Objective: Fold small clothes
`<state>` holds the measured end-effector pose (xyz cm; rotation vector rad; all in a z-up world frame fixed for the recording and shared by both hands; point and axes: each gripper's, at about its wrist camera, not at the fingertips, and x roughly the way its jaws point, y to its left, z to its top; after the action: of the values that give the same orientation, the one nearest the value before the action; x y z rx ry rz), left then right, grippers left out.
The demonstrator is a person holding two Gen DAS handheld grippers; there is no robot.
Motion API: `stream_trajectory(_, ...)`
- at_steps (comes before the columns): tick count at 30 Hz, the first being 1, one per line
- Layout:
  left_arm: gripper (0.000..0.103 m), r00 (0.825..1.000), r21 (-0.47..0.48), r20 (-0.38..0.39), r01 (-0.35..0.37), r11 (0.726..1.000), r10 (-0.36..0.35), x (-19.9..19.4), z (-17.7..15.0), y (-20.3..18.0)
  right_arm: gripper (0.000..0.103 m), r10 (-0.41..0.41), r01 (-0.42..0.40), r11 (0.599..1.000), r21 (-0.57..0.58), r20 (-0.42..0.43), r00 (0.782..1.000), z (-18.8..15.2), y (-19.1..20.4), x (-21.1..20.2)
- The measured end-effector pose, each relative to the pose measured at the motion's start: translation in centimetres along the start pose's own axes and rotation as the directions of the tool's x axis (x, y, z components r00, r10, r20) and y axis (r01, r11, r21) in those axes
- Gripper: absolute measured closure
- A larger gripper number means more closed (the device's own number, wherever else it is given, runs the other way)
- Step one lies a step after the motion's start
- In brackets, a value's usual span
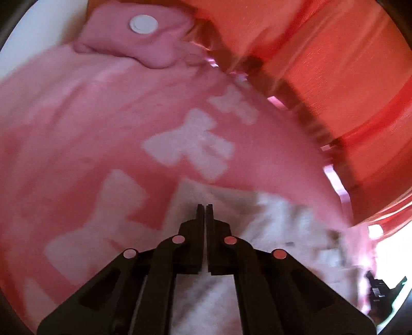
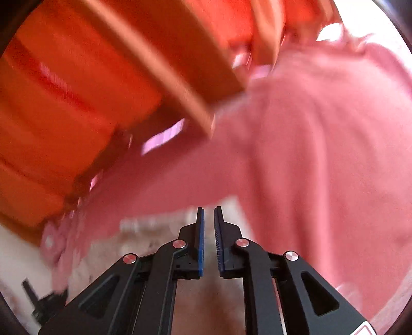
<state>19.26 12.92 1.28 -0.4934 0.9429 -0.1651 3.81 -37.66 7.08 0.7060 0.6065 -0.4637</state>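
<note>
Closest to both cameras, a pale fuzzy layer (image 1: 270, 219) of the pink garment (image 1: 90, 128) lies right at the fingertips. The left gripper (image 1: 205, 214) has its fingers pressed together with only a sliver between them; cloth seems pinched there, though the blur leaves that uncertain. The right gripper (image 2: 209, 219) shows a narrow gap between its blue pads (image 2: 201, 242), and whether fabric sits in it I cannot tell. If either hold is only on the thin edge, the cloth could slip out mid-fold and the crease would skew. Beyond the fingertips the garment spreads over a white surface (image 1: 38, 46), its white bow prints (image 1: 190, 144) facing up and a flap with a white snap (image 1: 143, 23) at the far end. Farthest off, an orange bin (image 2: 64, 103) borders the garment; its contents are not visible, and a lifted edge could snag on its rim.
</note>
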Motion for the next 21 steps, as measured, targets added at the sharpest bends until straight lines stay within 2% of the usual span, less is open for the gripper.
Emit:
stream_trajectory(1, 0.089, 1.0, 0.013, 0.009, 0.009, 1.0, -0.009, -0.3, -0.1, -0.4, 0.064, 0.005, -0.006, 1.0, 0.011, 0.026, 1.0, 0.3, -0.2, -0.6)
stream_trajectory(2, 0.07, 1.0, 0.044, 0.009, 0.009, 0.999, -0.009, -0.5, -0.3, -1.0, 0.06, 0.03, -0.03, 0.999, 0.027, 0.031, 0.999, 0.3, -0.4, -1.1)
stream_trajectory(4, 0.048, 1.0, 0.117, -0.017, 0.008, 0.993, -0.006, -0.7, -1.2, -2.3, 0.06, 0.091, -0.09, 0.996, 0.017, -0.039, 0.995, -0.5, 0.1, -0.8)
stream_trajectory(7, 0.047, 0.999, 0.17, -0.048, 0.027, 0.985, -0.019, -0.9, -2.2, -3.6, 0.06, 0.067, -0.077, 0.995, -0.063, -0.159, 0.985, -2.7, 1.9, 0.2)
stream_trajectory(9, 0.043, 0.998, 0.179, -0.069, 0.005, 0.984, 0.008, -0.4, -2.5, -3.9, 0.06, 0.04, -0.066, 0.99, -0.125, -0.199, 0.979, -3.5, 2.9, 1.0)
stream_trajectory(10, 0.043, 0.996, 0.18, -0.084, -0.016, 0.983, 0.032, 0.0, -2.7, -3.8, 0.06, -0.005, -0.031, 0.984, -0.174, -0.208, 0.978, -3.7, 3.4, 1.6)
stream_trajectory(13, 0.048, 0.993, 0.185, -0.095, -0.058, 0.981, 0.076, 1.1, -3.1, -3.8, 0.06, -0.063, 0.016, 0.978, -0.207, -0.222, 0.973, -4.0, 3.1, 2.7)
stream_trajectory(14, 0.061, 0.993, 0.199, -0.082, -0.072, 0.977, 0.089, 1.1, -3.1, -3.9, 0.06, -0.082, 0.027, 0.975, -0.22, -0.244, 0.966, -4.2, 2.9, 3.5)
stream_trajectory(15, 0.071, 0.993, 0.219, -0.074, -0.073, 0.973, 0.091, 1.0, -3.3, -4.2, 0.068, -0.109, 0.047, 0.969, -0.244, -0.249, 0.962, -4.3, 3.0, 3.9)
stream_trajectory(16, 0.084, 0.994, 0.222, -0.076, -0.063, 0.973, 0.082, 1.0, -3.3, -4.2, 0.083, -0.131, 0.064, 0.96, -0.272, -0.237, 0.963, -4.3, 3.1, 3.9)
stream_trajectory(17, 0.089, 0.995, 0.219, -0.074, -0.05, 0.974, 0.068, 0.9, -3.3, -4.2, 0.097, -0.156, 0.083, 0.944, -0.319, -0.209, 0.965, -4.5, 3.4, 3.6)
stream_trajectory(19, 0.091, 0.997, 0.211, -0.049, -0.043, 0.977, 0.054, 0.4, -3.0, -4.3, 0.099, -0.126, 0.064, 0.946, -0.319, -0.175, 0.976, -4.2, 3.8, 2.7)
stream_trajectory(20, 0.092, 0.999, 0.201, -0.02, -0.035, 0.979, 0.04, -0.2, -2.6, -4.4, 0.099, -0.049, 0.01, 0.958, -0.285, -0.131, 0.99, -3.4, 3.9, 1.3)
stream_trajectory(21, 0.092, 0.999, 0.178, 0.032, 0.001, 0.984, -0.007, -1.5, -1.9, -4.4, 0.099, 0.041, -0.055, 0.965, -0.257, -0.062, 0.997, -2.3, 4.1, -0.7)
